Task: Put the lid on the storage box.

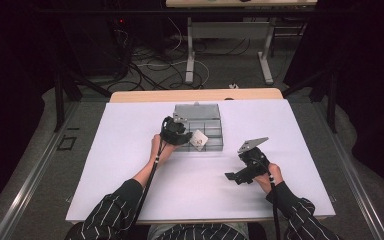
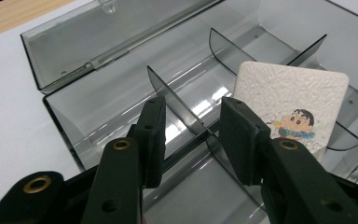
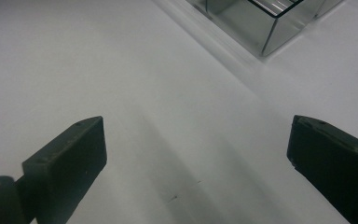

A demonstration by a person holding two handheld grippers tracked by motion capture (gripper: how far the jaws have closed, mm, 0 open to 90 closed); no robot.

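While over box: left gripper (image 2: 193, 135) straddled a divider (image 2: 177, 105), jaws narrowed, not gripping.
Card (image 2: 291, 109): leaning in organizer box (image 2: 65, 56), just beside its right jaw.
Right gripper (image 3: 196, 154): wide open, empty.

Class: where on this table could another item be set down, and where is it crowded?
Free: the white table top left of the compartment box, and the strip between the box and the right gripper. Crowded: the box front, where the left gripper and a cartoon card sit.
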